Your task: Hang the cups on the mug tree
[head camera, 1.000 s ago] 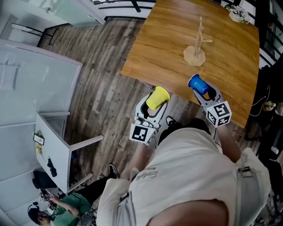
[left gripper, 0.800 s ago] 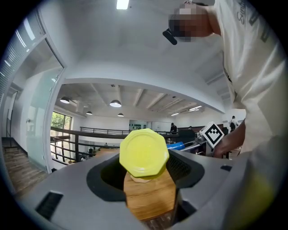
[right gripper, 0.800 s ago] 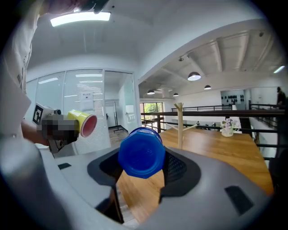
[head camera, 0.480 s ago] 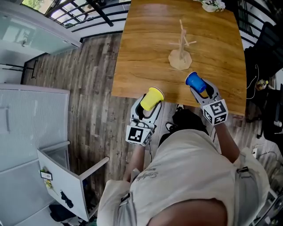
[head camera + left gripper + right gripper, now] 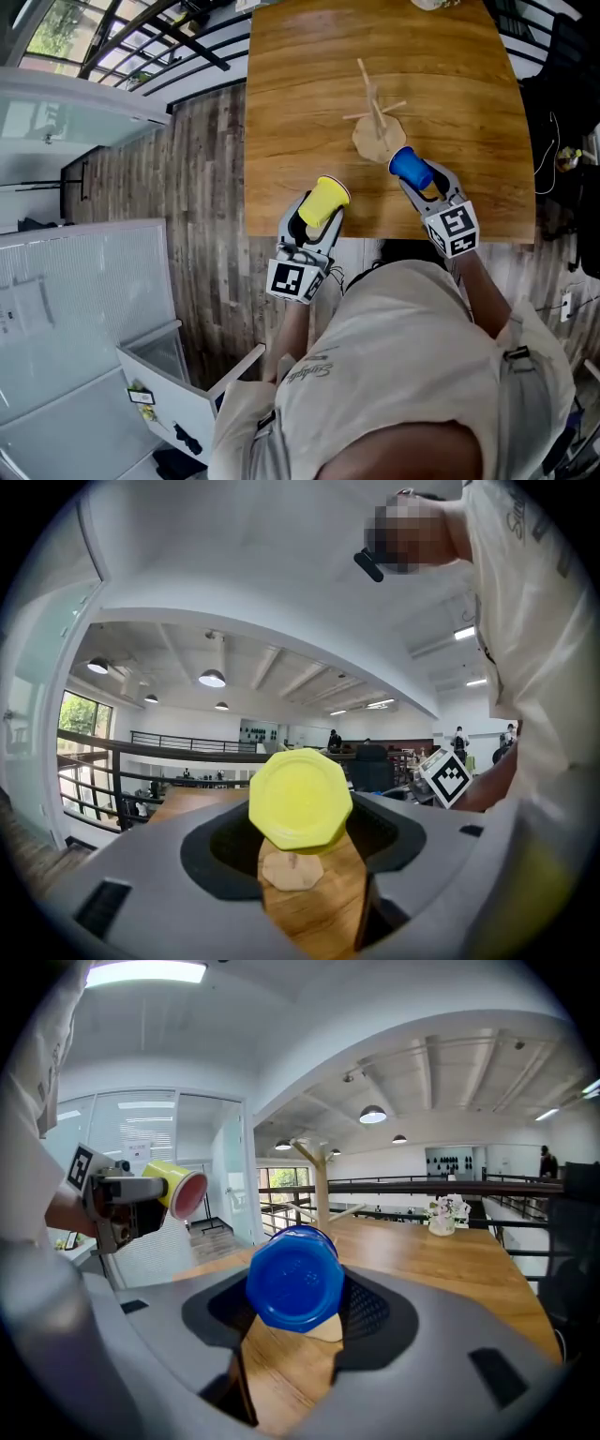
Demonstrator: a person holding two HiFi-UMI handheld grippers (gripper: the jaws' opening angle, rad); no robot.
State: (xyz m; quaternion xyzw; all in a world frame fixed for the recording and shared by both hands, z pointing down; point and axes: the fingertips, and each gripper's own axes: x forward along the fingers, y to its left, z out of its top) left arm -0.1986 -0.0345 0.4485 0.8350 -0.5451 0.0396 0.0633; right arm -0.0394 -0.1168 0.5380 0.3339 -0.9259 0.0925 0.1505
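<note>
I find the left gripper (image 5: 312, 223) clamped on a yellow cup (image 5: 324, 201). The cup's bottom faces the gripper's camera, and it is held over the near edge of the table (image 5: 291, 103). The right gripper (image 5: 428, 186) grips a blue cup (image 5: 409, 166) the same way, close to the base of the mug tree (image 5: 375, 112). The tree stands upright mid-table. Both cups lie level in the jaws, neither yet on a peg.
</note>
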